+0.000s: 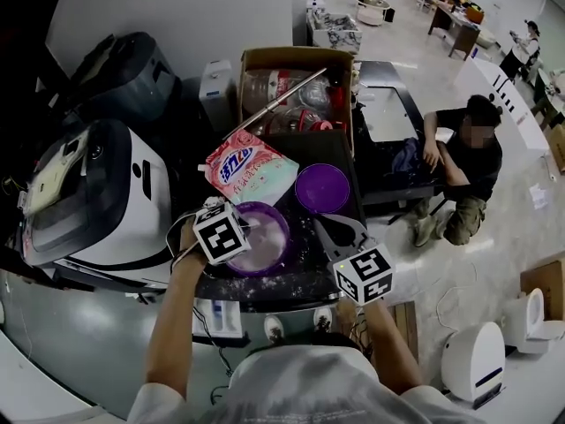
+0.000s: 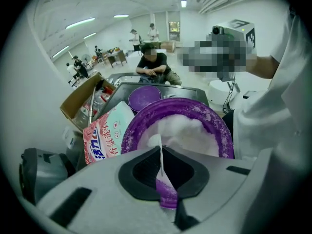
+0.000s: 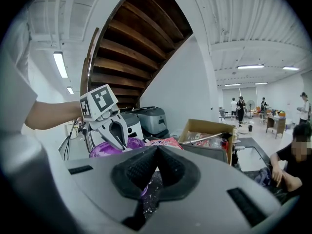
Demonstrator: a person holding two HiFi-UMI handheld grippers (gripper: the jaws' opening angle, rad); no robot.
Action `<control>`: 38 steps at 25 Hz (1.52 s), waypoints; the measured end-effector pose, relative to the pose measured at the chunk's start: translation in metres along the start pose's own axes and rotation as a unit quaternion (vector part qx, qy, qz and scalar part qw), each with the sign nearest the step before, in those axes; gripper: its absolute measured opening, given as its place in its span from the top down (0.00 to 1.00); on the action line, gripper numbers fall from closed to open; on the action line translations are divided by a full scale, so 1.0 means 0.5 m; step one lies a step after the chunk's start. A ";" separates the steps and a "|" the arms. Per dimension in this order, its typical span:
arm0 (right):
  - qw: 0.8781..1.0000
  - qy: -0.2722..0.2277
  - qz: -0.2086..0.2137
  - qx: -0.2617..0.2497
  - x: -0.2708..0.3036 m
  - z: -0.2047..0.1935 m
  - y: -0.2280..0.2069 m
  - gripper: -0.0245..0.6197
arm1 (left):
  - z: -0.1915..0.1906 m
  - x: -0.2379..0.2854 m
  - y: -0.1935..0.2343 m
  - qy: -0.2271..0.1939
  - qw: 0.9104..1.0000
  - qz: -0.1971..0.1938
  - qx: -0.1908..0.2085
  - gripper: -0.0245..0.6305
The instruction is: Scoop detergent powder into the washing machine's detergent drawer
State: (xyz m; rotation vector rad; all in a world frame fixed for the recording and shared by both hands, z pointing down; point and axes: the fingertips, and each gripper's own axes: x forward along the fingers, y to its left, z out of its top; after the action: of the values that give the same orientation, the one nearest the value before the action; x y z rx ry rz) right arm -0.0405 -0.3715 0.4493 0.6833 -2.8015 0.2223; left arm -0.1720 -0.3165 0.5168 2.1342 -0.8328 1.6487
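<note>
We've got the left gripper (image 2: pixel 162 154) clamped on the purple scoop (image 2: pixel 168 194) at the powder (image 2: pixel 190 133) bowl (image 2: pixel 223 130); the right gripper (image 3: pixel 157 151) sits closed and empty beside it.

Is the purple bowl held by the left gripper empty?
No, white powder fills much of the purple bowl.

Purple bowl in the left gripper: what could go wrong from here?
1. The left gripper is shut on only the rim of the purple bowl, which holds a mound of powder; it may tilt or slip and dump it.
2. Powder specks the dark counter, so more could spill.
3. The detergent bag lies close beside the bowl and could be knocked.
</note>
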 end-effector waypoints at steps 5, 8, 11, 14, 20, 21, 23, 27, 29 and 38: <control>1.000 0.002 -0.003 -0.004 -0.004 0.001 -0.009 0.95 | -0.008 0.024 -0.017 0.033 0.999 -0.026 0.014 0.94; 1.000 0.003 -0.006 -0.007 -0.008 0.000 -0.012 0.95 | -0.004 0.032 -0.026 0.039 0.998 -0.036 0.025 0.94; 1.000 0.007 -0.011 -0.008 -0.010 -0.003 -0.015 0.95 | 0.013 0.037 -0.037 0.038 0.997 -0.053 0.045 0.94; 1.000 0.008 -0.014 -0.010 -0.012 -0.004 -0.015 0.95 | 0.004 0.042 -0.052 0.056 0.995 -0.079 0.040 0.94; 1.000 0.005 -0.016 -0.012 -0.018 -0.007 -0.014 0.95 | 0.001 0.047 -0.069 0.066 0.992 -0.095 0.050 0.94; 1.000 0.005 -0.016 -0.013 -0.020 -0.006 -0.014 0.95 | 0.000 0.047 -0.073 0.068 0.991 -0.100 0.052 0.94; 1.000 0.005 -0.018 -0.013 -0.023 -0.006 -0.014 0.95 | 0.001 0.047 -0.082 0.074 0.989 -0.110 0.058 0.94; 1.000 0.004 -0.023 -0.014 -0.032 -0.006 -0.016 0.95 | -0.003 0.047 -0.096 0.087 0.986 -0.126 0.065 0.94; 1.000 0.002 -0.025 -0.014 -0.036 -0.005 -0.018 0.95 | -0.003 0.048 -0.099 0.089 0.985 -0.130 0.070 0.94; 0.999 0.000 -0.040 -0.009 -0.057 -0.009 -0.038 0.95 | 0.011 0.042 -0.126 0.072 0.981 -0.165 0.071 0.94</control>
State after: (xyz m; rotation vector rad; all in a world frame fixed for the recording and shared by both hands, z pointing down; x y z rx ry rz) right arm -0.0064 -0.3748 0.4474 0.7904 -2.7664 0.1817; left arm -0.1256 -0.2759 0.5417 2.0762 -0.3053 1.6979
